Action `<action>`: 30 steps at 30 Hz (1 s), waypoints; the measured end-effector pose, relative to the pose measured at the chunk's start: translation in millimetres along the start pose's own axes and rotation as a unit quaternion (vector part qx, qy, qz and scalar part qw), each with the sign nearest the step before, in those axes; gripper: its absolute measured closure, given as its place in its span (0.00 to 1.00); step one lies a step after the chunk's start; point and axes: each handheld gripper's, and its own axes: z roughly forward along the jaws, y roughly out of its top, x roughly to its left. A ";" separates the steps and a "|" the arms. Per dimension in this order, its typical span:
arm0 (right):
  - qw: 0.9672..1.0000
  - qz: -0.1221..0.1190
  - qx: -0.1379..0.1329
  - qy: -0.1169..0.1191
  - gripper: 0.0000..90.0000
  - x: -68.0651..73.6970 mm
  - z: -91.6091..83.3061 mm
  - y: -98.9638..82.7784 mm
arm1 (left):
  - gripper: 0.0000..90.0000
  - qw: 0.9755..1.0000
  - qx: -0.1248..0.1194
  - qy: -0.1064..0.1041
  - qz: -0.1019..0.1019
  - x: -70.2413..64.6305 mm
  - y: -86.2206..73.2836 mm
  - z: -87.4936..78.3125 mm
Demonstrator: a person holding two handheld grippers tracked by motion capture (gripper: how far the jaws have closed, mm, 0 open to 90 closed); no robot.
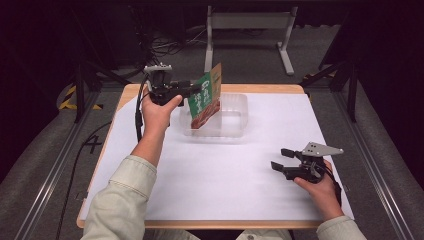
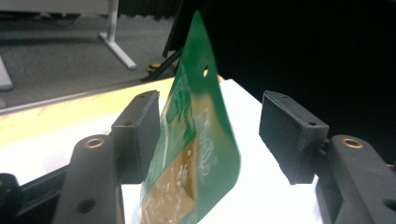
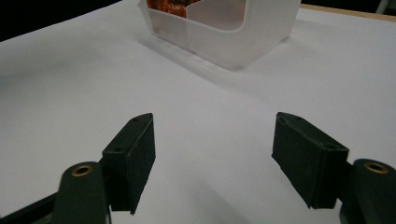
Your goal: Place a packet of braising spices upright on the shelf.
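The green snack packet (image 1: 205, 100) stands tilted over the clear plastic container (image 1: 235, 126), its lower end already inside the near left corner and its top leaning up toward the left tool (image 1: 192, 90). In the left gripper view the packet (image 2: 196, 154) is between the two jaws – it lies against the left pad, but the right pad is clearly apart from it, so the jaws are spread and do not pinch it. I think the packet is being let go here so that it drops into the container.

The right tool (image 1: 278, 158) rests low over the white sheet (image 1: 225, 175) on the desk (image 1: 150, 90), jaws spread with nothing between them – probably only waiting.

The print on the packet is too blurred to read. In the right gripper view the container (image 3: 224, 35) is cut off at the top edge, and something orange (image 3: 166, 7) inside it cannot be identified.
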 end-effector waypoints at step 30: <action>1.000 -0.002 -0.013 -0.003 0.33 -3.1 -2.6 11.2 | 0.42 0.994 -0.039 -0.001 0.098 -36.7 -44.1 -104.5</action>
